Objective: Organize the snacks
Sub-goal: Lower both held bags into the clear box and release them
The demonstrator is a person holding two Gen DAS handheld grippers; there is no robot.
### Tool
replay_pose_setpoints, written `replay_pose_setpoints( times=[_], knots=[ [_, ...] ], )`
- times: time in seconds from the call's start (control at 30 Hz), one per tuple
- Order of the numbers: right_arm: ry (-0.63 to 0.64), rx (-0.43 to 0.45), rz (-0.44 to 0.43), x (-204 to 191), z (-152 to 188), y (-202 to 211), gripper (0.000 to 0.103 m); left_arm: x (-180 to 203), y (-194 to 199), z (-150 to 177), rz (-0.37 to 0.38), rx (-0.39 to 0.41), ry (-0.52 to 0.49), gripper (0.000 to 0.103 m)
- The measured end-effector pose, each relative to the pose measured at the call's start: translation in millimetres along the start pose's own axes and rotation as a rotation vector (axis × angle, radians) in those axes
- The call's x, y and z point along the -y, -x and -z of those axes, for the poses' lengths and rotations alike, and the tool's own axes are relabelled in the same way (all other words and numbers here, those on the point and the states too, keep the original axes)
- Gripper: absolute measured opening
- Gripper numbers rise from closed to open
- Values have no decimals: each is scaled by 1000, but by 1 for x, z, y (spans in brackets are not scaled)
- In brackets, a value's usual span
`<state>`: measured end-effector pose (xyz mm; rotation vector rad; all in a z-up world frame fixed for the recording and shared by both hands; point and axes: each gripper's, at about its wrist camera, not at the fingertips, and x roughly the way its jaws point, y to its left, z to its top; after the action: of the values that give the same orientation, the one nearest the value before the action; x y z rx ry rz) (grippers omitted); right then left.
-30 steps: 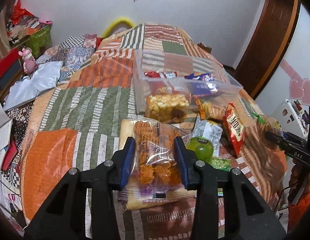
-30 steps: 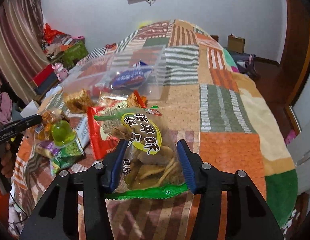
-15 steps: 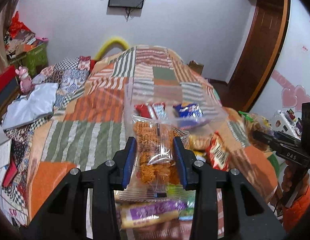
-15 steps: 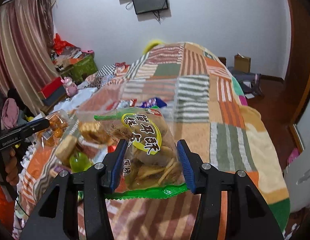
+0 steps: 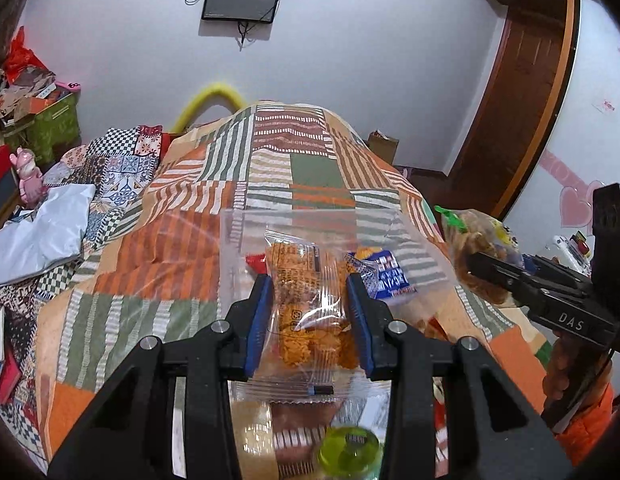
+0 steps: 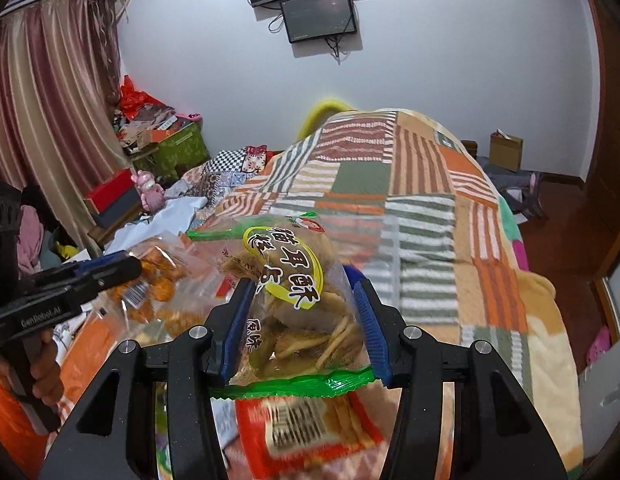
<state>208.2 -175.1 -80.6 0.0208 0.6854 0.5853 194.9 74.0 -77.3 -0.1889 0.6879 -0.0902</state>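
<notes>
The left gripper [image 5: 310, 312] squeezes an orange snack pack [image 5: 305, 312] above the clear box [image 5: 237, 240] on the bed [image 5: 149, 264]. The right gripper [image 6: 299, 324] squeezes a green-edged chip bag [image 6: 297, 300] beside it. Best drop each gently inside the box.

Right tool [image 5: 462, 264] body: "DAS" is read in white letters.
Left tool [image 6: 135, 268] body: "GenRobot.AI" is read.
Green-edged snack bag [image 6: 293, 304]: "猫耳酥" and "原味" are printed.
</notes>
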Motion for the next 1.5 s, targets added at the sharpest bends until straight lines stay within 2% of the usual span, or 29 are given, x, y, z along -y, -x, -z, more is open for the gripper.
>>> replay_pose_setpoints(
  times=[0.23,0.47,0.83,1.13,1.37,1.5],
  knots=[
    [17,-29,-4,-4,-15,-35,48,-6,-38,-18,-20,-22,4,37],
    [28,-101,6,-4,-16,-75,48,-16,-71,-21,-44,-63,20,37],
    [51,-189,9,-8,-3,-99,48,-15,-102,-15,-71,-124,3,37],
    [49,-203,14,-8,-4,-93,52,-8,-95,-15,-69,-130,-26,38],
    [56,-140,32,-10,-8,-59,66,-4,-70,-18,-59,-109,-12,38],
    [52,-104,39,-10,-9,-38,74,-3,-50,-16,-70,-92,-16,48]
  ],
)
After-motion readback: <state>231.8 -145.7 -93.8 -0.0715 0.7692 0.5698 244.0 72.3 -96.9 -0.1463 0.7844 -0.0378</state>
